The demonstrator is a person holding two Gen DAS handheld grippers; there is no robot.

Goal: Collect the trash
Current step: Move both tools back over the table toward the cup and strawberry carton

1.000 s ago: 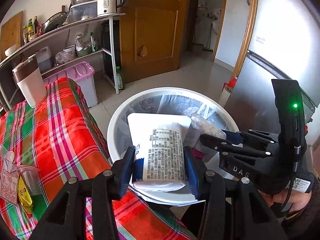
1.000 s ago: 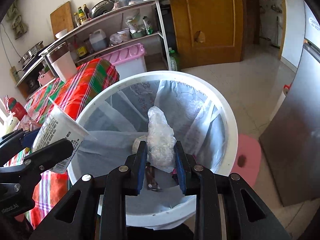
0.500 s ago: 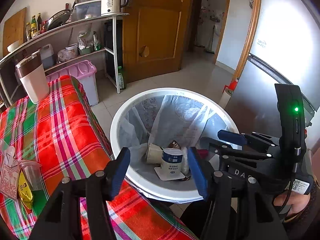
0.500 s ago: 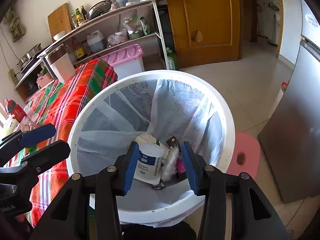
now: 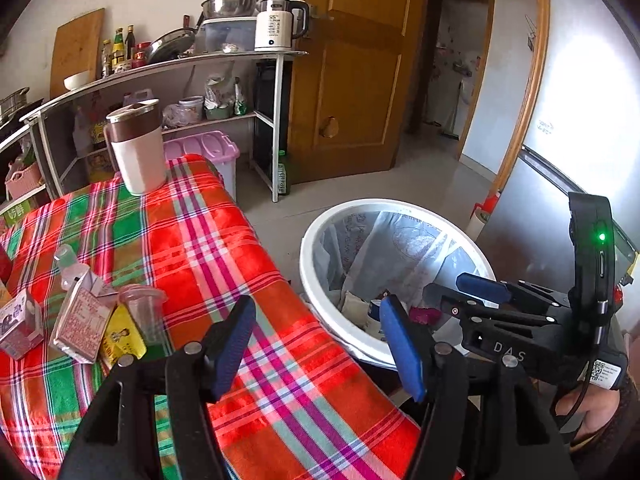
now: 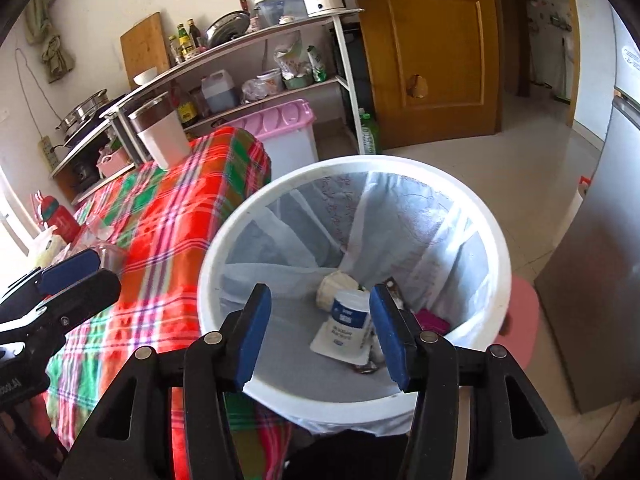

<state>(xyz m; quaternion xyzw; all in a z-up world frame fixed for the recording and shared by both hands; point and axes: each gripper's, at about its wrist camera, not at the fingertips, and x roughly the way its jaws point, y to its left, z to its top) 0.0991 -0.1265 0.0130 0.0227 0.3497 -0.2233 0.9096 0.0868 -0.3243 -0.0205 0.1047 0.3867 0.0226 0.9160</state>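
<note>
Done: white cup point(image 6: 347, 326) lay in bin point(image 6: 496, 240), centre frame.
Left: cartons point(image 5: 80, 324) on tabletop point(image 5: 208, 248), lower left.
Left tongs point(image 5: 316, 344): released, empty.
Right tongs point(image 6: 318, 332): released, empty.

White lined bin point(image 6: 502, 264) below me: white-blue cup point(image 6: 347, 318) tipped inside, wrappers beside; cartons point(image 5: 80, 320) left on tablecloth.

A glossy white plastic bin point(image 6: 505, 264) with thin translucent liner point(image 6: 404, 220) beside woven plaid tablecloth point(image 5: 224, 264).
</note>
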